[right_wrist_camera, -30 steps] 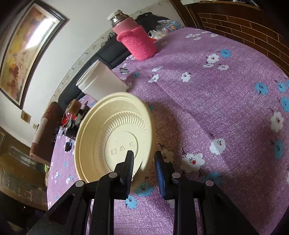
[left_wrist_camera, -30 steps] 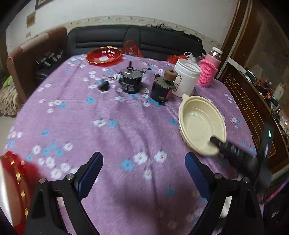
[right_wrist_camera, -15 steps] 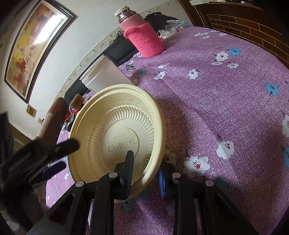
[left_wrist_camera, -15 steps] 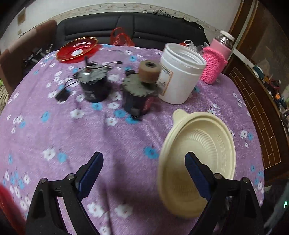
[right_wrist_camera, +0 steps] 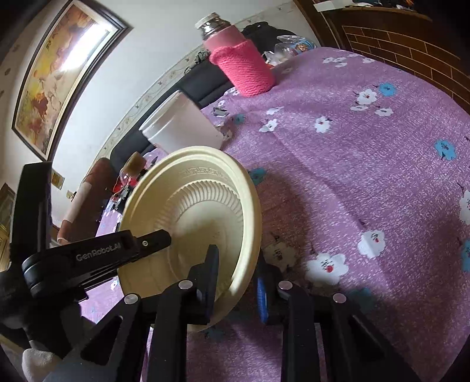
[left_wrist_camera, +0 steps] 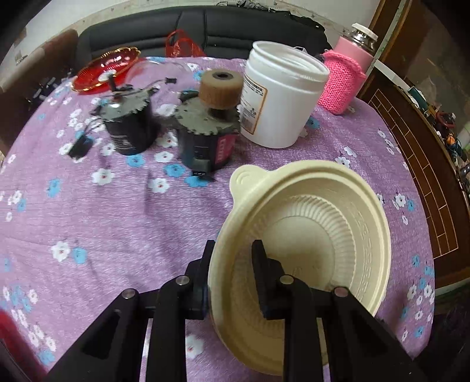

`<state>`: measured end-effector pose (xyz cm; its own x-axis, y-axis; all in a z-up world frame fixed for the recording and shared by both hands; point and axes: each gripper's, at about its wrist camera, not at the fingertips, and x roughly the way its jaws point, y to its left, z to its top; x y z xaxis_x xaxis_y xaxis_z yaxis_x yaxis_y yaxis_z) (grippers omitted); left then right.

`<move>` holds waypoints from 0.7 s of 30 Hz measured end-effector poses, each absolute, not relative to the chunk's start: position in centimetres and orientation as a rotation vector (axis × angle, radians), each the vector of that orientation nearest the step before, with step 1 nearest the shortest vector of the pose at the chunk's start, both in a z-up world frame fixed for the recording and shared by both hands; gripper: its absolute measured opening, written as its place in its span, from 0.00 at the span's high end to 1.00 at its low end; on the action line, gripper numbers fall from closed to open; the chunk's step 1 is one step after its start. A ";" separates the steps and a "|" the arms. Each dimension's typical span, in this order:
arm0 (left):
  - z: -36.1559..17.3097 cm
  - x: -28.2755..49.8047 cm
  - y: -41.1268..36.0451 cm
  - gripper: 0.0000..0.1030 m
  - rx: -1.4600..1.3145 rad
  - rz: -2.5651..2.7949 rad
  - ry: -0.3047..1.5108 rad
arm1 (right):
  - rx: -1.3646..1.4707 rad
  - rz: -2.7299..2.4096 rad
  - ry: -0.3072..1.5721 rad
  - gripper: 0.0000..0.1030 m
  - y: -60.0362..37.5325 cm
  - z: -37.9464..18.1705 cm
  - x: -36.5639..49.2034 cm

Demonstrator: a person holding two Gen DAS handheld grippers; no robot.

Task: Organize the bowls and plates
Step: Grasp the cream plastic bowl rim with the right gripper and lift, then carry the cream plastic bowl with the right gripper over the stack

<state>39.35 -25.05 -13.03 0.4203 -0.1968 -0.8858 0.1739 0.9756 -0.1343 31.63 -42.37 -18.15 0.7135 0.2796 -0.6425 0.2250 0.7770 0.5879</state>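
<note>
Handover step: cream ribbed plastic bowl (left_wrist_camera: 302, 235) pinched at rim by left gripper (left_wrist_camera: 232, 264) and right gripper (right_wrist_camera: 236, 279). Next, likely: one releases.

A black sofa (left_wrist_camera: 205, 26) lines the pale wall (right_wrist_camera: 152, 44) beneath a framed painting (right_wrist_camera: 58, 73), possibly of horses.

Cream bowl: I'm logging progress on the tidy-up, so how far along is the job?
Nothing looks stacked yet. In hand: the cream bowl is held tilted, its rim pinched by both the left tongs and the right tongs, seemingly mid-handover. Left to do: setting it down, and the red plate lies alone at the table's far side.
</note>
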 end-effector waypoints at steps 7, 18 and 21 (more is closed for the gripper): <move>-11.8 36.6 -22.0 0.78 0.020 -0.201 1.091 | 0.650 0.097 0.792 0.79 -39.9 -16.9 31.1; -10.8 31.2 -16.9 0.78 0.025 -0.154 1.065 | 0.538 0.194 0.839 0.80 -34.4 -15.2 28.8; -11.1 29.1 -16.5 0.78 0.032 -0.157 1.065 | 0.516 0.189 0.856 0.80 -33.7 -15.1 27.0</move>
<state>29.11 -16.48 -11.08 0.4744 -0.1128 -0.8731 0.1441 0.9883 -0.0493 27.01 -33.73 -15.13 0.6478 0.3605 -0.6712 0.0445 0.8615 0.5057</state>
